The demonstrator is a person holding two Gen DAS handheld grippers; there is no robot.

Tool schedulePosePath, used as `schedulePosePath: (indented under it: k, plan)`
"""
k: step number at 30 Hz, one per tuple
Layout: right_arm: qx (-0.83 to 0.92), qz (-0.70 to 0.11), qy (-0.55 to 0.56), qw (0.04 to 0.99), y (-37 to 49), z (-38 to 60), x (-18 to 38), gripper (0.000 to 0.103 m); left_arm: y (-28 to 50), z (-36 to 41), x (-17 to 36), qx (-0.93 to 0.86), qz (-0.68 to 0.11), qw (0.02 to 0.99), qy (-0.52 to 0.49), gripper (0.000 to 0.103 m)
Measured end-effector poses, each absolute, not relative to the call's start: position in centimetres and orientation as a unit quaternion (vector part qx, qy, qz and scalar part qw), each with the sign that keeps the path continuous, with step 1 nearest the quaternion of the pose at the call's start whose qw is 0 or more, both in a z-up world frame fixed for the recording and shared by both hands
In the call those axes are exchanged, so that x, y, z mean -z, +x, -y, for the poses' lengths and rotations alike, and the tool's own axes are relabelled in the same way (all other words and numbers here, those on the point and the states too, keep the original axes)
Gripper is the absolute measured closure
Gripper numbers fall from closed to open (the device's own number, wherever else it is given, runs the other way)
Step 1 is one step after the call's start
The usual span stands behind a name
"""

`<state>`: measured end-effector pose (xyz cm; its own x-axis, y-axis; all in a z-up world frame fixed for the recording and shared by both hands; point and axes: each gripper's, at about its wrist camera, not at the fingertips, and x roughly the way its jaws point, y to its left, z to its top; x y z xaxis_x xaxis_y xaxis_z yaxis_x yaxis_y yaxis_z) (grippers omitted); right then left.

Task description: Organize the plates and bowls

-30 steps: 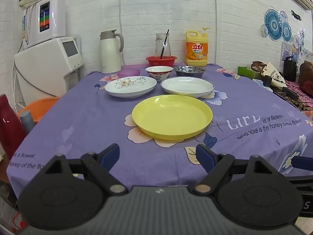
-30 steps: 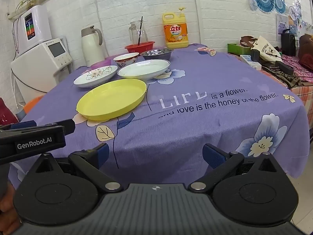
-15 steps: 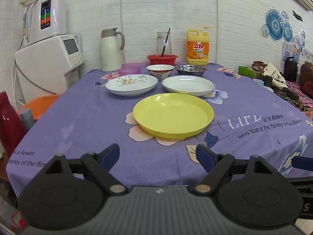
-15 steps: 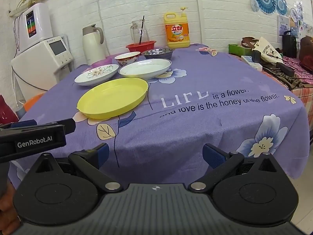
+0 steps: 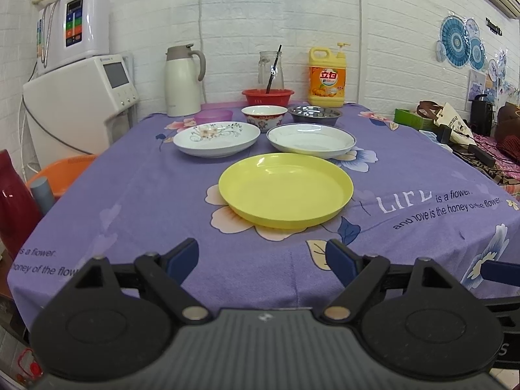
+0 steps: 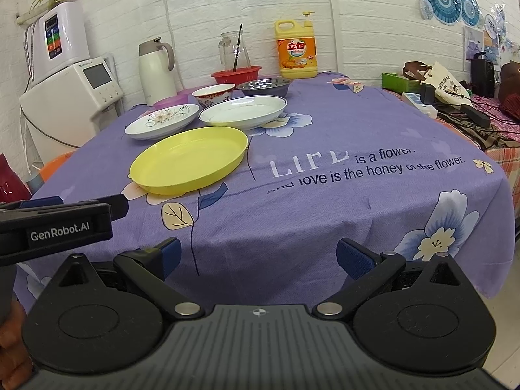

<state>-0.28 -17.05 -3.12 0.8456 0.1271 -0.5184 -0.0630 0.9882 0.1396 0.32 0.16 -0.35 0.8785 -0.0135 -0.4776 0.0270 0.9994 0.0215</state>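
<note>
A yellow plate lies in the middle of the purple tablecloth, also in the right wrist view. Behind it lie a floral white plate and a blue-rimmed white plate. Further back stand a red-patterned bowl, a steel bowl and a small purple bowl. My left gripper is open and empty at the table's near edge, short of the yellow plate. My right gripper is open and empty, to the right of the left one.
At the back stand a white thermos jug, a red basin with a glass jar behind it, and a yellow detergent bottle. White appliances stand left of the table. Bags and clutter lie to the right.
Both grippers have risen slightly and moved a little toward the table. Both stay open and empty. The dishes have not moved.
</note>
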Motion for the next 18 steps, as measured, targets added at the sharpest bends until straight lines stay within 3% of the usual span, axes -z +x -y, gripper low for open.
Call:
schedulePosePath:
  k: [18]
  plan:
    - [-0.051,-0.277,0.05,0.958,-0.24,16.58,3.14,0.0,0.49,-0.07,0.44,0.016,-0.251,0.968,0.012,0.02]
